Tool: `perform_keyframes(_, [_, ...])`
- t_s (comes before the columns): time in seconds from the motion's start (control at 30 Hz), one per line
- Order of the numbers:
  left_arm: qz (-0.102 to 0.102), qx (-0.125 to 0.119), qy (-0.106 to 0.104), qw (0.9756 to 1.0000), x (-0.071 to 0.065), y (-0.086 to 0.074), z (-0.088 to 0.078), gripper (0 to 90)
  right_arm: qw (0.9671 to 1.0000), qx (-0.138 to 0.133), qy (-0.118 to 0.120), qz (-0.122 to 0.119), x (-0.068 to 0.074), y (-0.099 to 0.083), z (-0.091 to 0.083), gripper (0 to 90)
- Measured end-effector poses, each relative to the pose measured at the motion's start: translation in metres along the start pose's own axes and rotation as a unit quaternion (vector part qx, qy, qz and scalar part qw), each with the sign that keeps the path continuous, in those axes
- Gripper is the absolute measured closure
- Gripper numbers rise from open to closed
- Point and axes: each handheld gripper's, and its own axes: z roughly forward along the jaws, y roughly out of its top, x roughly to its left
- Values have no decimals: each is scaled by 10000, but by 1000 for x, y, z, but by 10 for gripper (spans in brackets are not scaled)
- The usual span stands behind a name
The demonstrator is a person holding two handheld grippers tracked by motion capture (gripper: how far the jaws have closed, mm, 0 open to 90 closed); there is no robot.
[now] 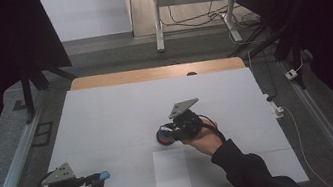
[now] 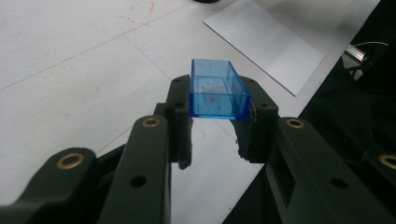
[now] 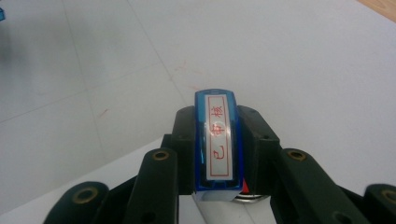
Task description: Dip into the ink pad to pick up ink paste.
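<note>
Left gripper (image 2: 218, 122): jaws closed on clear blue cap (image 2: 217, 89), held above table (image 1: 107, 118) near front-left corner.
Right gripper (image 3: 217, 140): jaws clamped on blue stamp (image 3: 218, 140) — red characters on its label, mid-table.
Progress: cap looks off — stamping on white sheet (image 1: 172, 172) apparently remaining.

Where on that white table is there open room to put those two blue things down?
The far half of the white table, up to the wooden edge, is bare, as is the stretch between the left gripper and the paper sheet. It is crowded around the right gripper.
</note>
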Motion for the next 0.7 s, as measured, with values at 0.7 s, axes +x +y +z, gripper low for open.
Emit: perform_keyframes(0.7, [24,1,-17,10000,-1,0,0,689,9996,-150,248,56,21,-5,-27,708])
